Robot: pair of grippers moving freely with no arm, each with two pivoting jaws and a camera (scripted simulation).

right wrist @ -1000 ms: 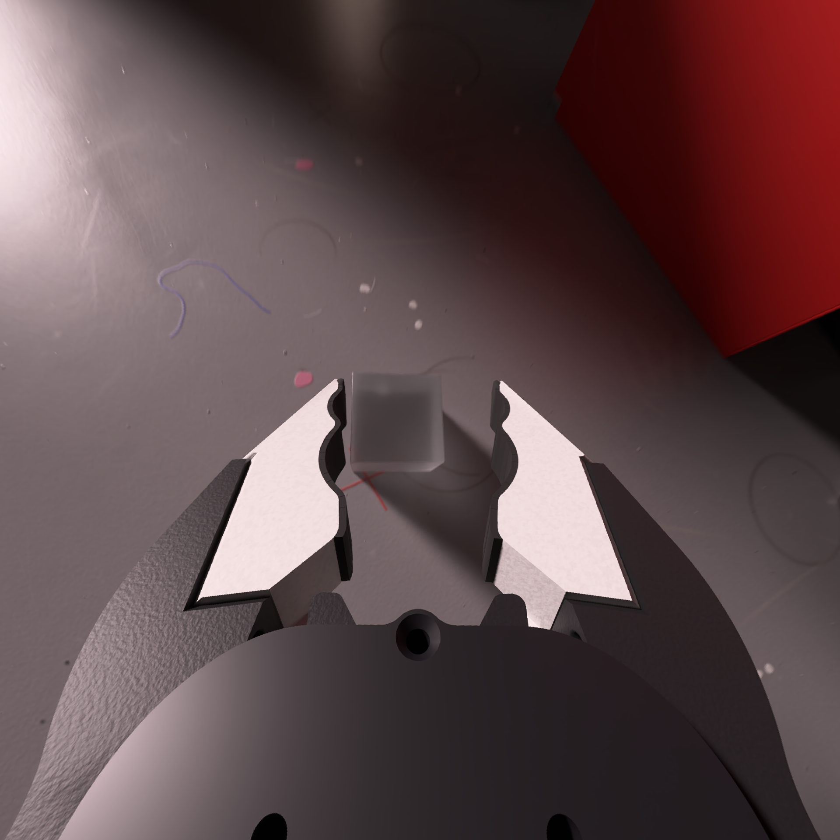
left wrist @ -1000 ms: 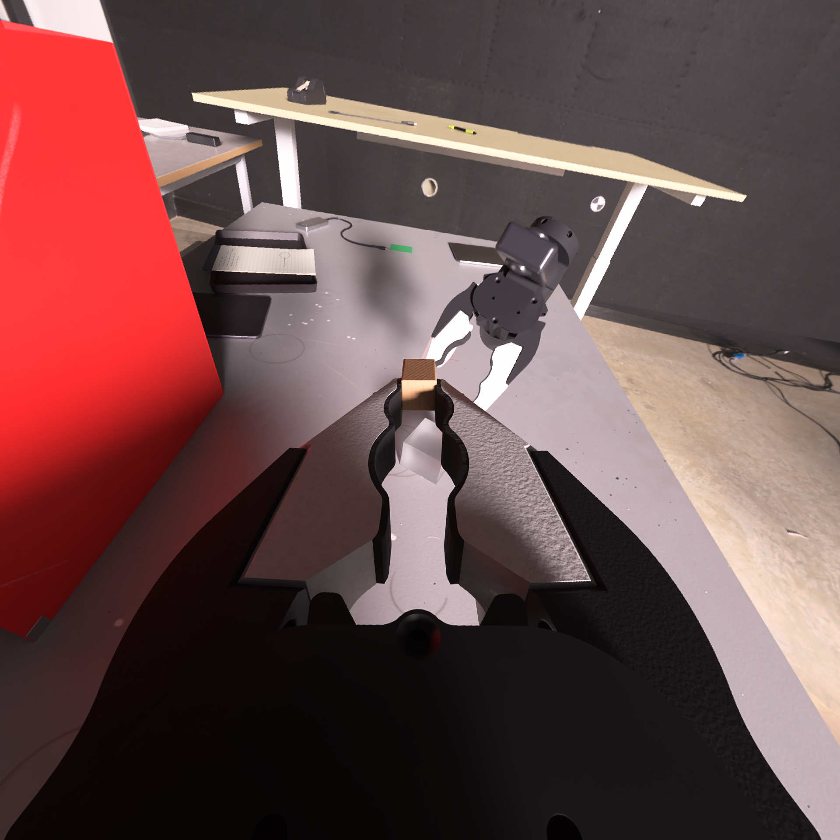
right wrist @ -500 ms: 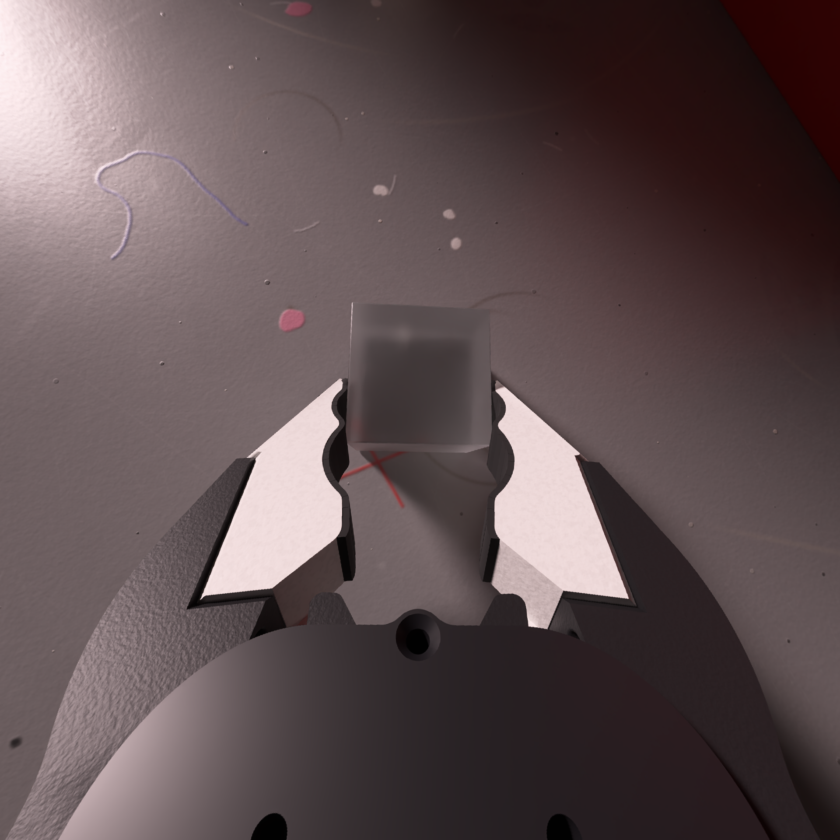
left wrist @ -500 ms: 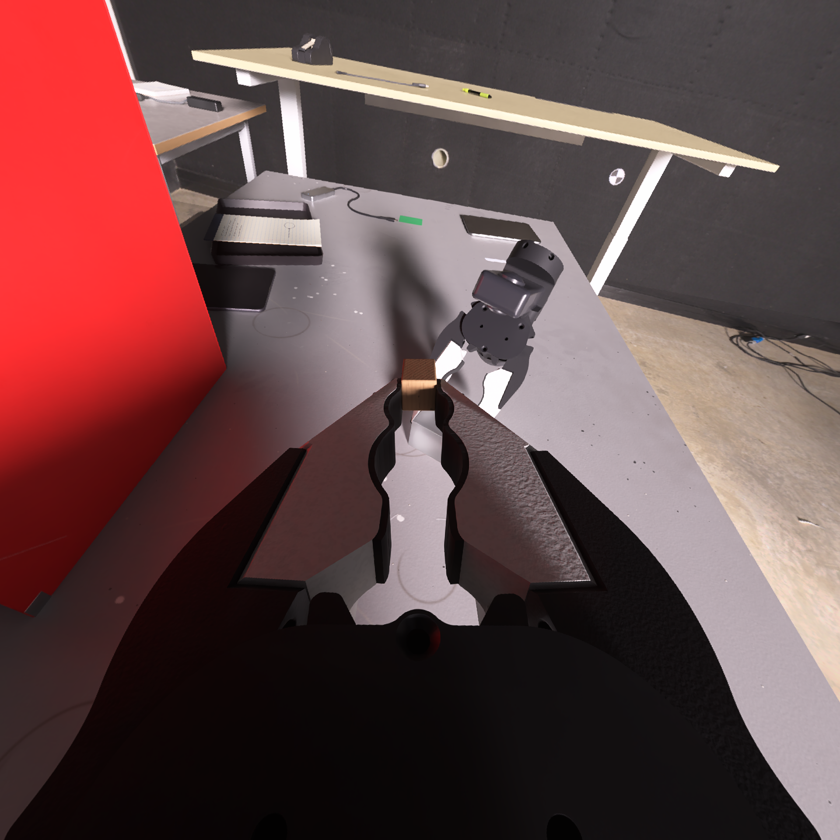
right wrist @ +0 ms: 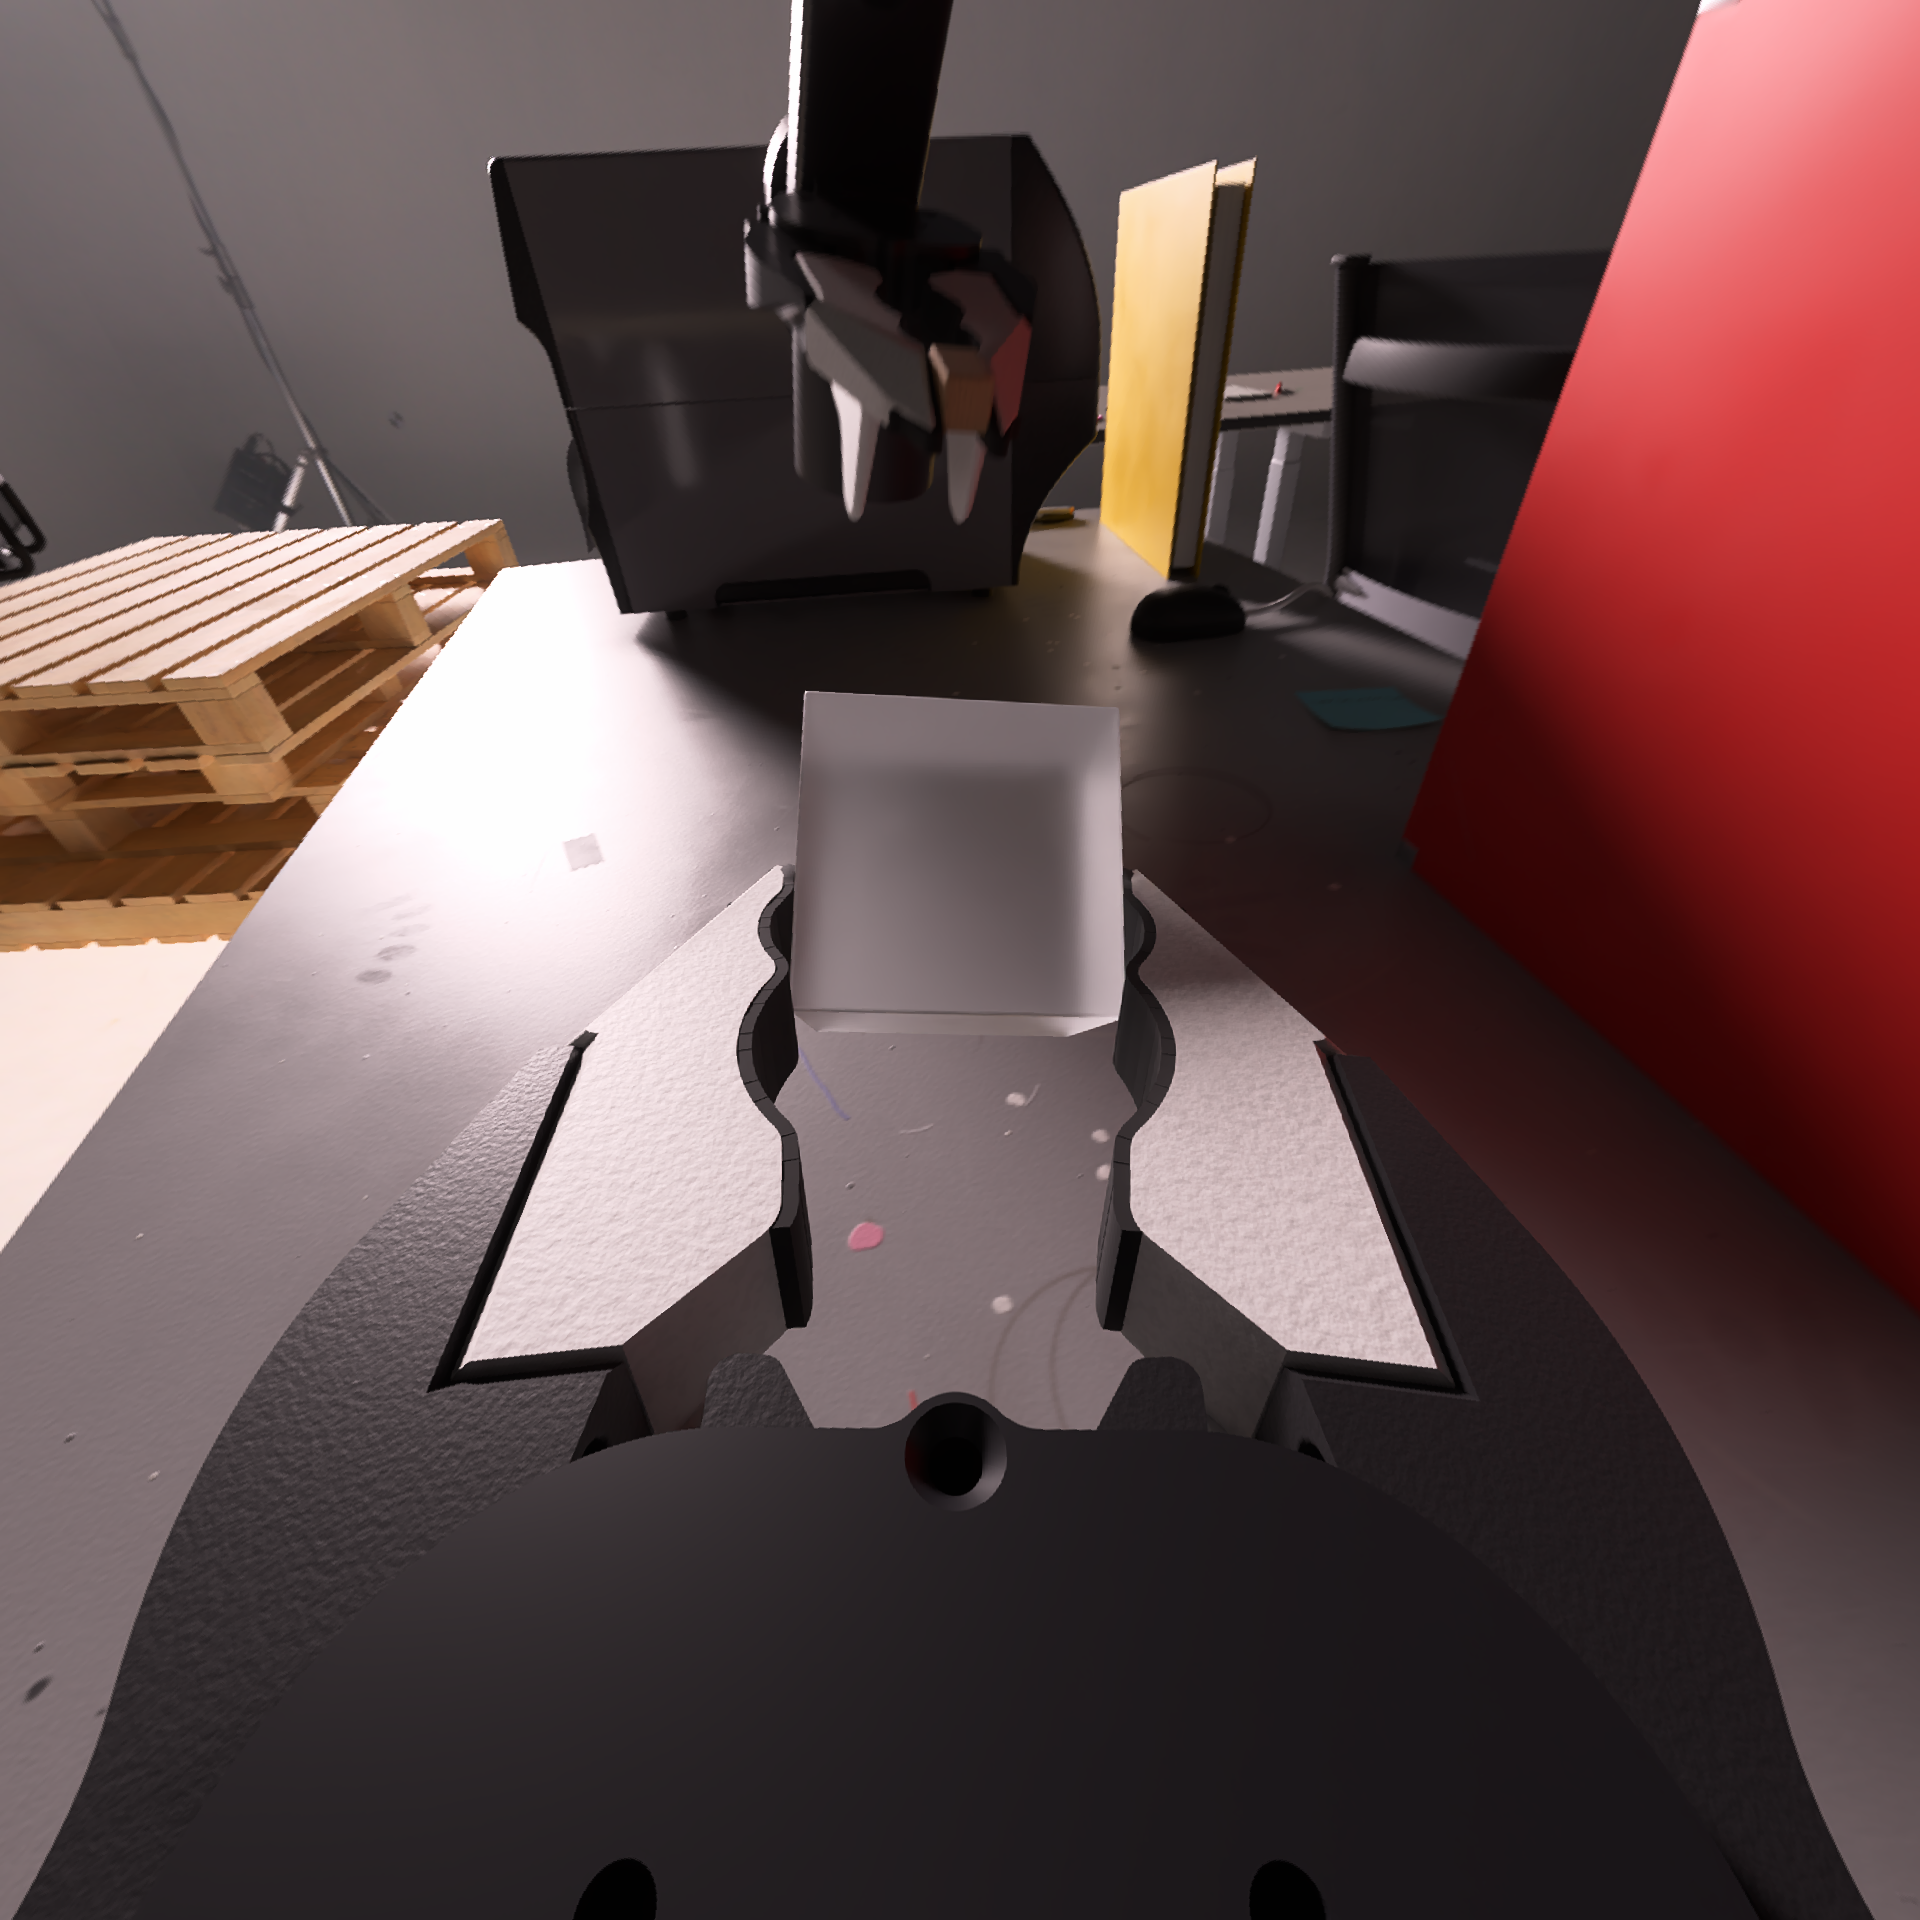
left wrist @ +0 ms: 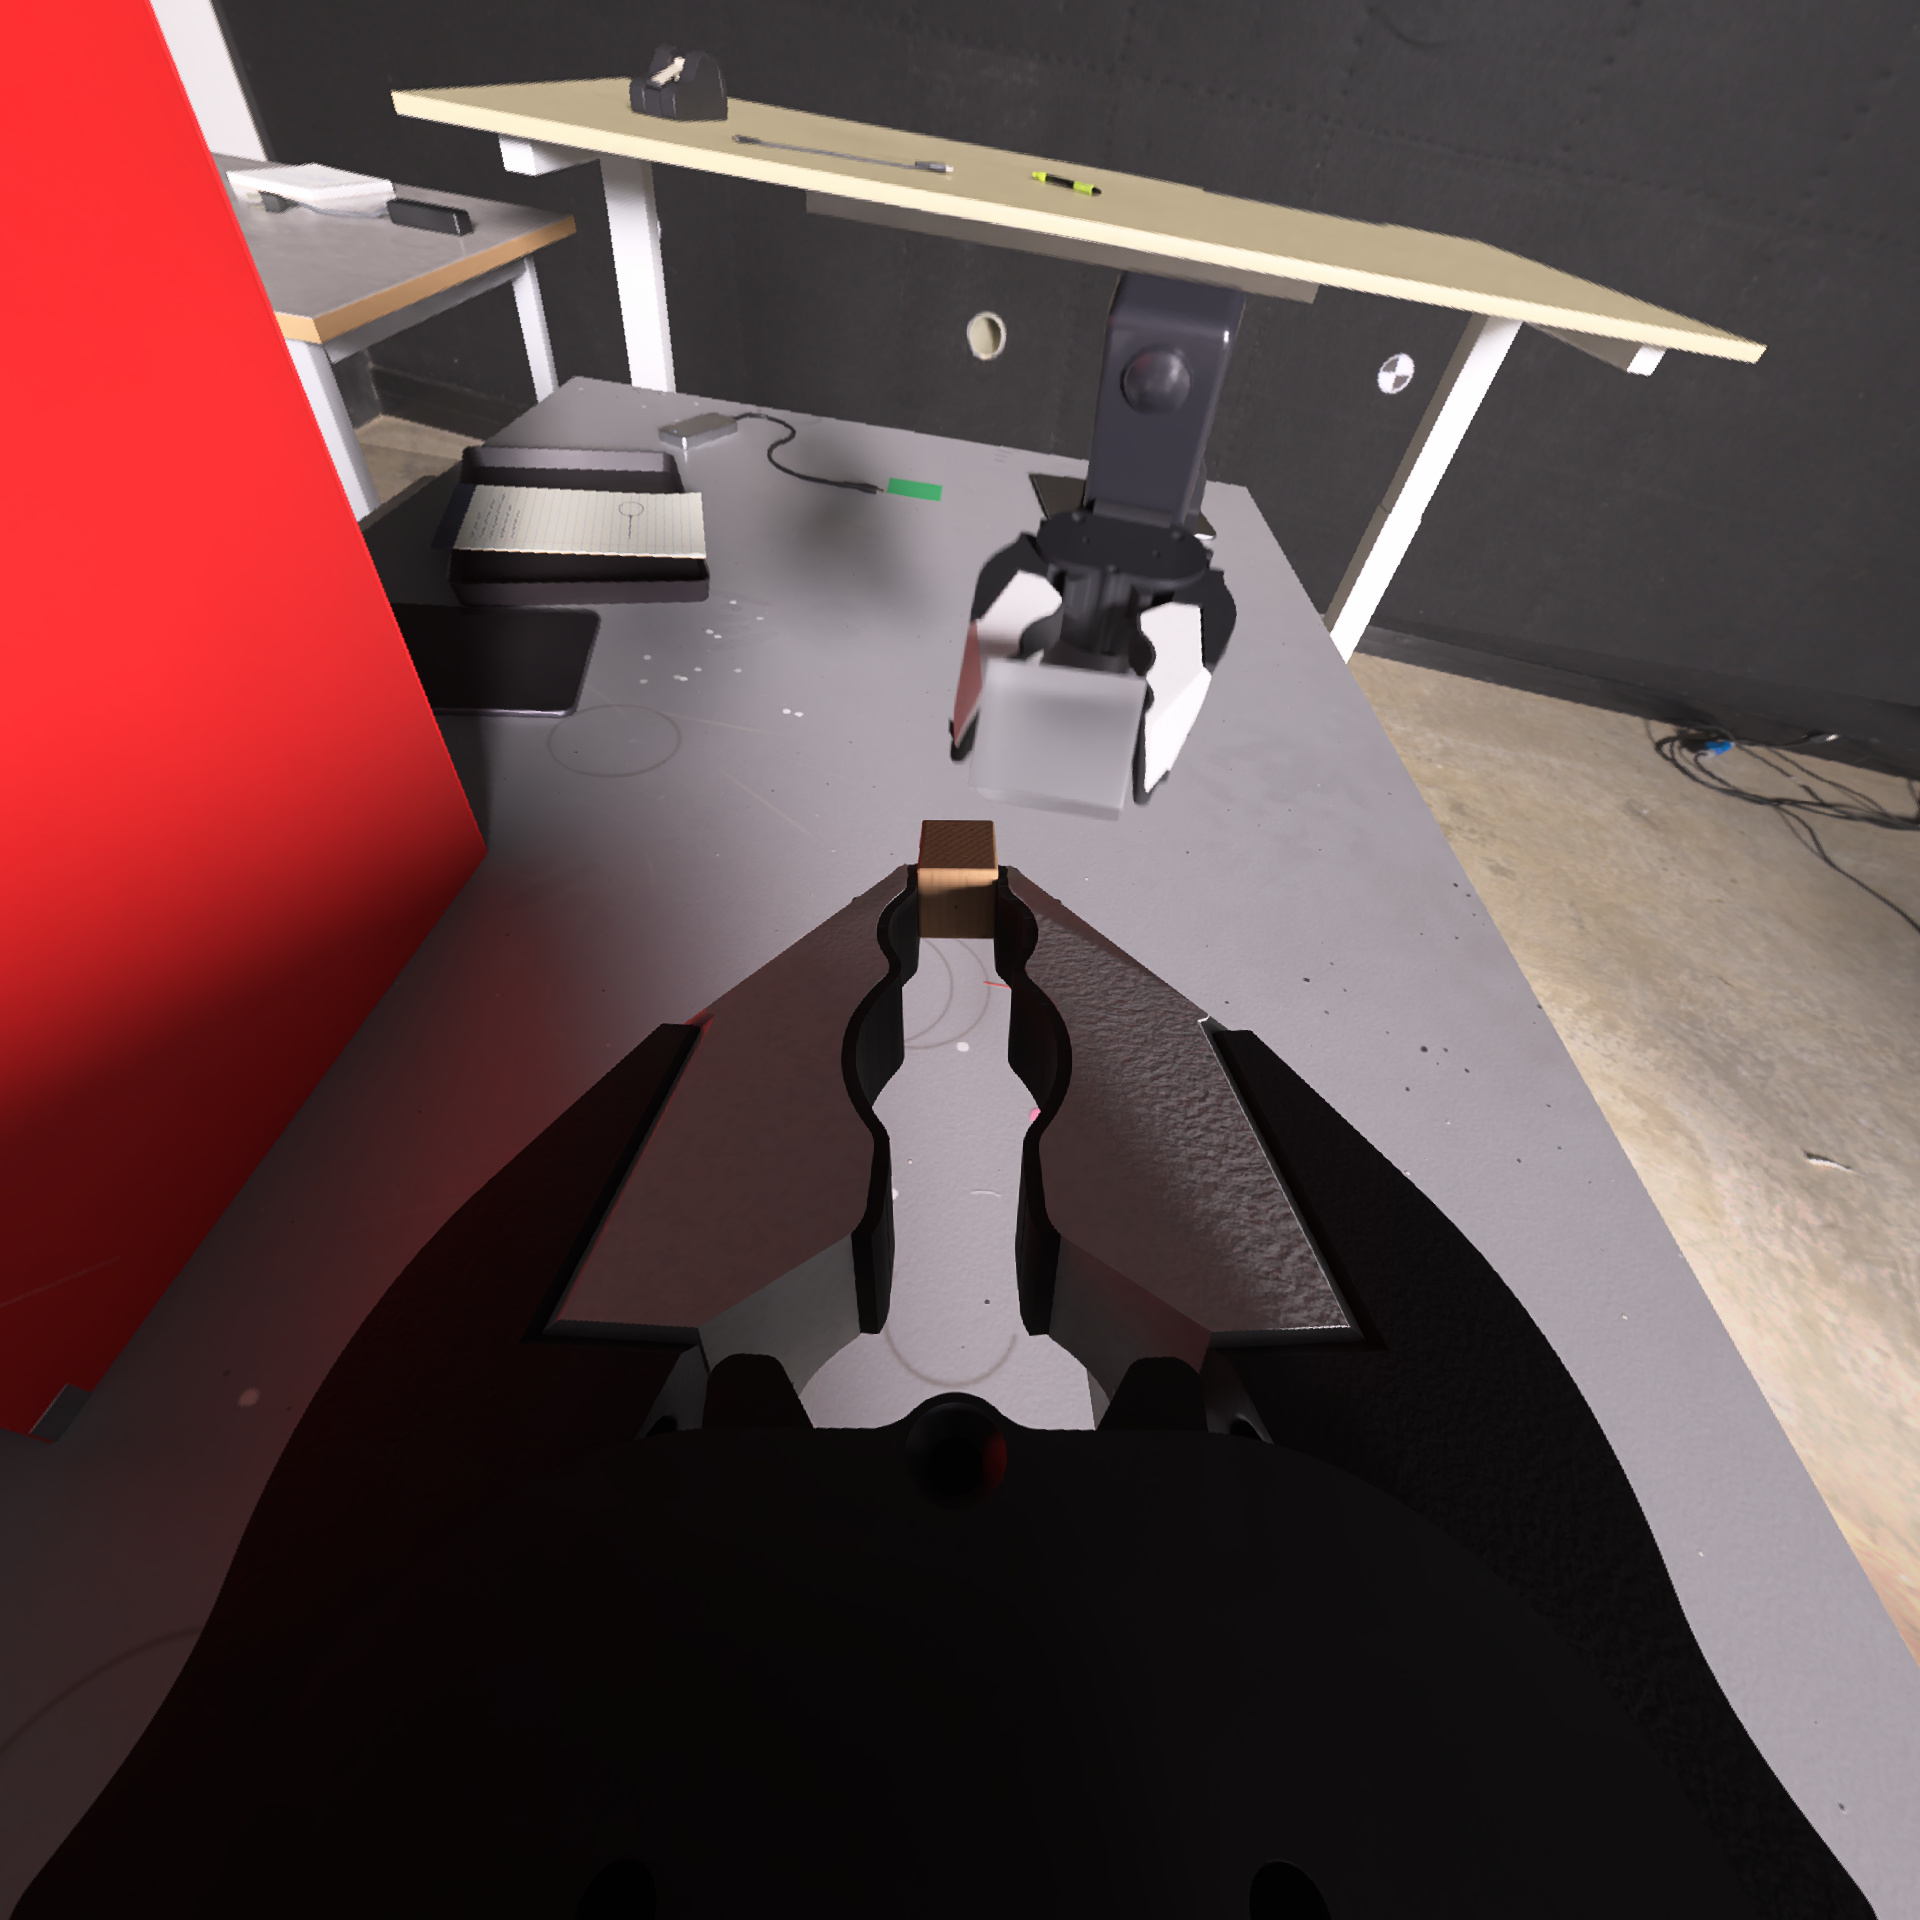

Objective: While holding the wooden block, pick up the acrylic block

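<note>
My left gripper [left wrist: 958, 896] is shut on a small wooden block [left wrist: 957, 878] at its fingertips, held above the grey table [left wrist: 1299, 935]. My right gripper [right wrist: 956, 914] is shut on a frosted clear acrylic block [right wrist: 958, 862], lifted off the table. In the left wrist view the right gripper [left wrist: 1060, 748] faces me beyond the wooden block, with the acrylic block [left wrist: 1051, 740] between its white fingers. In the right wrist view the left gripper [right wrist: 914, 457] hangs farther off, with the wooden block [right wrist: 964, 397] between its fingers.
A tall red panel [left wrist: 177, 675] stands at the left of the table and shows in the right wrist view [right wrist: 1704, 727]. Notebooks [left wrist: 582, 530], a cable and a green tag lie at the far end. A dark machine [right wrist: 790, 416], a yellow board [right wrist: 1174, 364] and wooden pallets [right wrist: 208, 665] stand beyond.
My right gripper closed on the acrylic block, lifted it off the table and tilted up to level. My left gripper kept hold of the wooden block.
</note>
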